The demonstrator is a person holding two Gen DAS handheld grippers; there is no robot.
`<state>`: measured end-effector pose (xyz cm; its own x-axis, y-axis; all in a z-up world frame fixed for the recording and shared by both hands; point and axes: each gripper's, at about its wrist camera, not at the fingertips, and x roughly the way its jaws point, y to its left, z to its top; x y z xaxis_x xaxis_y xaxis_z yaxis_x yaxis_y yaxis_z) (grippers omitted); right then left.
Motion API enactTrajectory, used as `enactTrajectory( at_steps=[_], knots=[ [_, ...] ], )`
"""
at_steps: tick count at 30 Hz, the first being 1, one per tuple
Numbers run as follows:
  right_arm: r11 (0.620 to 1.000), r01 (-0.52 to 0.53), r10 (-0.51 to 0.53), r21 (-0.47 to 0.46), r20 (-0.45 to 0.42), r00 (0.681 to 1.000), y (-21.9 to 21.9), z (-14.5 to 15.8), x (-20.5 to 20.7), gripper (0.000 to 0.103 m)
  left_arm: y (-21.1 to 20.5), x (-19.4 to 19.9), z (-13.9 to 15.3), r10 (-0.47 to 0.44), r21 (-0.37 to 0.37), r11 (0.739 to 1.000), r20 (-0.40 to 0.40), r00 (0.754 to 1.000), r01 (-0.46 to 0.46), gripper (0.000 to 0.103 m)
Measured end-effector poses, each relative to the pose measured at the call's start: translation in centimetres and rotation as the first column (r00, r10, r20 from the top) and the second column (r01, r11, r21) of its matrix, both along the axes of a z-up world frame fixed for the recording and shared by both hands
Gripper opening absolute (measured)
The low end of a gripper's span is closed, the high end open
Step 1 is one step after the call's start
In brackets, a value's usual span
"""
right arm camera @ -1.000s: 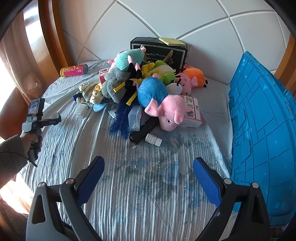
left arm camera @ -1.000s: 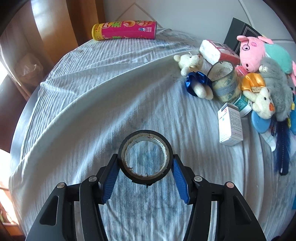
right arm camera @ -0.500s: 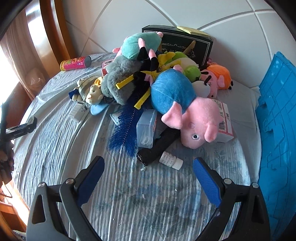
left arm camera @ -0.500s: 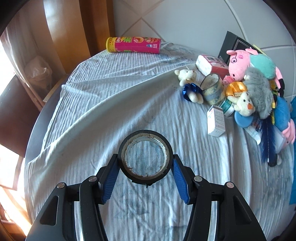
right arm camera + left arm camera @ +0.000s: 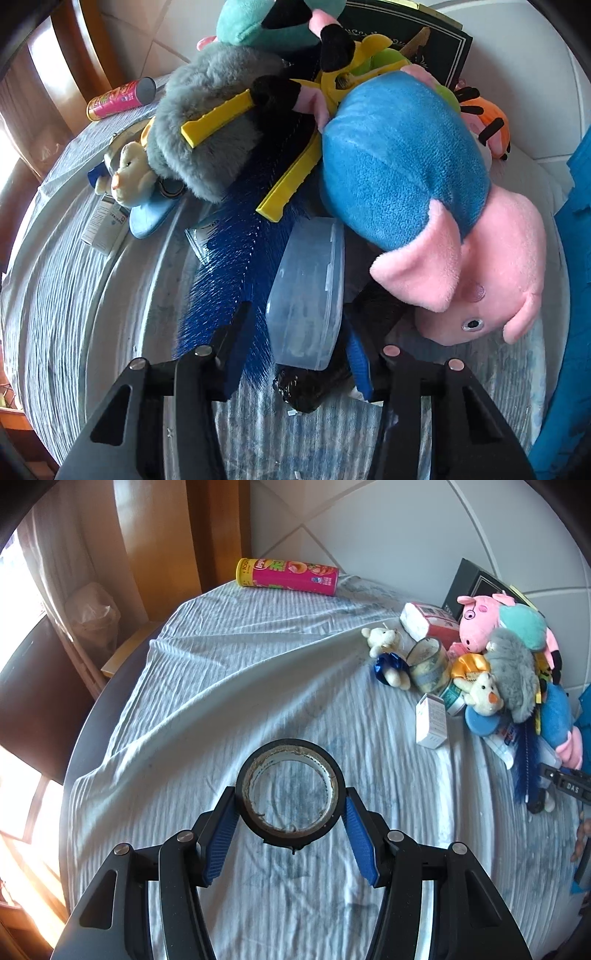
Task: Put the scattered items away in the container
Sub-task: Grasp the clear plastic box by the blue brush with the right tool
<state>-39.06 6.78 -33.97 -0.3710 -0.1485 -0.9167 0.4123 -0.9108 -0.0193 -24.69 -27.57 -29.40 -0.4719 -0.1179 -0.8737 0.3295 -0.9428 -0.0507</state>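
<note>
Item: clear plastic box (image 5: 306,291), between the jaws of the right gripper (image 5: 295,358); black tape roll (image 5: 291,792) clamped in the left gripper (image 5: 291,823).

The box lay at the near edge of the pile, long axis running away from the right gripper, near end between jaws part-closed on either side; contact could not be confirmed. Touching it: blue bristle brush (image 5: 229,258) on the left, a black object (image 5: 314,384) beneath, blue-and-pink plush pig (image 5: 424,206) leaning above right. The tape roll was held off the bedsheet (image 5: 221,686), hole facing the camera, well apart from the pile. Blue container (image 5: 569,332) stood at far right, nearer the right hand.
</note>
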Motion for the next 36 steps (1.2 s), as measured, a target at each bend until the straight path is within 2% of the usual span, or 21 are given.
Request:
enactTrajectory(
  at_steps=[3, 8, 13, 25, 36],
  knots=[
    [1.0, -0.004, 0.004, 0.024, 0.013, 1.0, -0.4, -0.3, -0.3, 0.039, -0.1, 0.1, -0.2, -0.002, 0.0, 1.0, 0.005, 1.0, 0.002, 0.055],
    [0.999, -0.014, 0.013, 0.029, 0.009, 1.0, -0.6, 0.3, 0.2, 0.037, 0.2, -0.2, 0.0, -0.008, 0.006, 1.0, -0.005, 1.0, 0.008, 0.055],
    [1.0, -0.008, 0.008, -0.004, 0.019, 1.0, 0.1, 1.5, 1.4, 0.035, 0.9, -0.7, 0.5, -0.024, 0.014, 1.0, -0.023, 0.999, 0.025, 0.055],
    [0.999, -0.018, 0.019, -0.03, 0.008, 1.0, 3.0, 5.6, 6.2, 0.032, 3.3, -1.0, 2.8, -0.07, 0.049, 0.996, -0.082, 0.994, 0.075, 0.055],
    [0.997, 0.002, -0.009, -0.078, -0.083, 0.996, 5.4, 11.1, 11.4, 0.032, 6.6, 0.5, 6.4, -0.137, 0.049, 0.988, -0.144, 0.98, 0.146, 0.055]
  ],
)
